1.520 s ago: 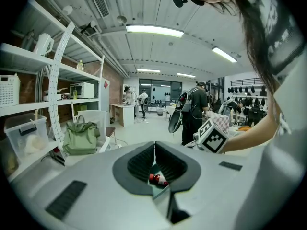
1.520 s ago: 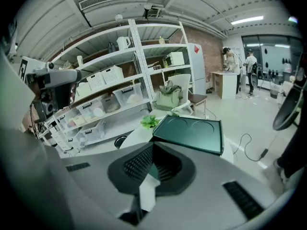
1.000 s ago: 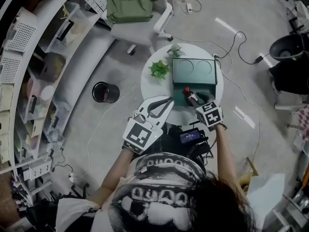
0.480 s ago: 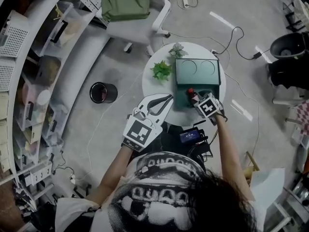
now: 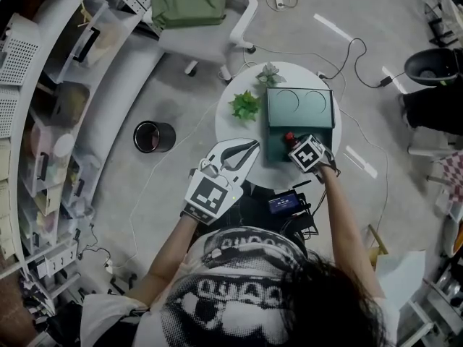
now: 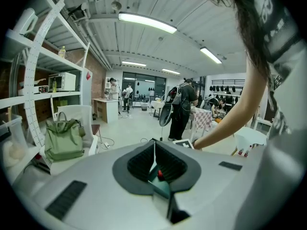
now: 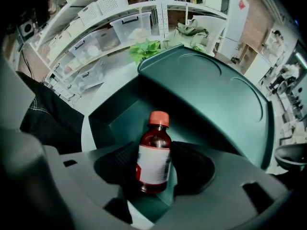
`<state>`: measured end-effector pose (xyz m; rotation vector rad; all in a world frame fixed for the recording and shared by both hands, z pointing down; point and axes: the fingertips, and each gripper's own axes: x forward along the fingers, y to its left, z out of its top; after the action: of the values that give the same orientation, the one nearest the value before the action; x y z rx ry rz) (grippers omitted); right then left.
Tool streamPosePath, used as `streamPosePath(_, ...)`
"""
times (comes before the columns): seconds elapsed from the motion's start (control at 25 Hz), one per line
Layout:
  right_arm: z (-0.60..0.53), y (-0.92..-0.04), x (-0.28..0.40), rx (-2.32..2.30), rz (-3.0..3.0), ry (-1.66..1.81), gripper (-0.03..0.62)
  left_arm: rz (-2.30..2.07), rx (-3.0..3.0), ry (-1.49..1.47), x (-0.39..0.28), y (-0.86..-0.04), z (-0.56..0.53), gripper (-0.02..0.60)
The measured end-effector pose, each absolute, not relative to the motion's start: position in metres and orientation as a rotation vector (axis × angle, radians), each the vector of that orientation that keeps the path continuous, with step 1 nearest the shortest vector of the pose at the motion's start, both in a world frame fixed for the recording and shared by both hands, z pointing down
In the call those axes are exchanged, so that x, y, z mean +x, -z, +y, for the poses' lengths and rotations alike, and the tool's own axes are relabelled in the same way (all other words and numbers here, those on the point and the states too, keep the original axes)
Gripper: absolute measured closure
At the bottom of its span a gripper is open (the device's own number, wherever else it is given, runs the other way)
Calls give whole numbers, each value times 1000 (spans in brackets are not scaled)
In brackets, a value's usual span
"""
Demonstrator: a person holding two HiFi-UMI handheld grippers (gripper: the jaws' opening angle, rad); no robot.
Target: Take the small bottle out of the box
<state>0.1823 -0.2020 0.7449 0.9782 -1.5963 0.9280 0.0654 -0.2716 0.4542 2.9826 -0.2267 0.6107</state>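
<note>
Right gripper view: small bottle (image 7: 154, 145), upright in open box's (image 7: 211, 95) 6 o'clock compartment, straddled unpinched by right tongs (image 7: 156, 169), jaws having just been opening wide, likely to clear its body before clamping; left tongs (image 5: 252, 147) together, idle at surface's (image 5: 231, 125) 7 o'clock edge.

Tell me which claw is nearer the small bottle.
Right. The right claw, jaws just opened, straddles the small bottle in the box; the left claw, shut, hangs left of the box in the head view.
</note>
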Motion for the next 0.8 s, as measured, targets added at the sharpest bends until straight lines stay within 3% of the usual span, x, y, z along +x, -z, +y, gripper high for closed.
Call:
streamPosePath(0.48, -204, -753, 185, 1005, -1574, -892, 370, -234, 2955, -649, 52, -463, -282, 565)
streamPosePath(0.8, -208, -713, 181, 1160, -1627, -893, 370, -195, 2963, -651, 49, -465, -287, 565)
